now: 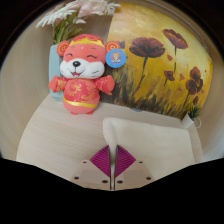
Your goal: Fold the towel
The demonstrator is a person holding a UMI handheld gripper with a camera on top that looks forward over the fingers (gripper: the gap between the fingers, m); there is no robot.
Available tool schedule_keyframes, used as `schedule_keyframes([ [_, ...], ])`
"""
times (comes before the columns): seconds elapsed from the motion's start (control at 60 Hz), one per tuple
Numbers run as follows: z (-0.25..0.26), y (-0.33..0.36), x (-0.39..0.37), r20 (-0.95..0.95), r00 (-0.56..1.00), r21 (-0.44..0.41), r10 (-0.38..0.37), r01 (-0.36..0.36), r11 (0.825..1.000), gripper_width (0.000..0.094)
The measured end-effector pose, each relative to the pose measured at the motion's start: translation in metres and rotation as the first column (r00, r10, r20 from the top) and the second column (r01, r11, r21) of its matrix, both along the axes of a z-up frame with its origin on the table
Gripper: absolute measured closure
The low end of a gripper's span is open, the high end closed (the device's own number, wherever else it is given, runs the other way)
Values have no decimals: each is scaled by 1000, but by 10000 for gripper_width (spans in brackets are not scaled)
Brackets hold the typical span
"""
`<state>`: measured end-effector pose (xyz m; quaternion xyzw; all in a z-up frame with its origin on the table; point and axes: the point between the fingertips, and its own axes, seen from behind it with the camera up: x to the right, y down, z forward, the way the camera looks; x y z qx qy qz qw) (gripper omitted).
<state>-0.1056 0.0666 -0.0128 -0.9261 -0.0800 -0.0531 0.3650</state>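
Observation:
A pale cream towel (148,136) lies on the light table (50,130), just ahead of the fingers and to their right. One thin edge of it runs down between the fingers. My gripper (113,152) is shut on that edge. The magenta pads (101,161) press on it from both sides with no gap showing. The part of the towel under the fingers is hidden.
A red and white plush toy (82,72) sits at the far side of the table. Behind it stand a vase of pale flowers (68,20) and a yellow painting of dark red poppies (165,58). Bare tabletop shows left of the towel.

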Motion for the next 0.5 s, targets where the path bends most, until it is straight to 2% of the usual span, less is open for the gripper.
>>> schedule_keyframes([
  [0.067,14,2,0,-33,999,7,-1,1,1000,903],
  [0.133,46,5,14,-20,1000,64,3,-2,998,904],
  [0.317,127,7,102,54,998,169,-37,27,985,904],
  [0.433,138,0,172,58,994,190,-90,77,979,900],
  [0.5,117,-9,210,38,993,153,-109,102,983,847],
])
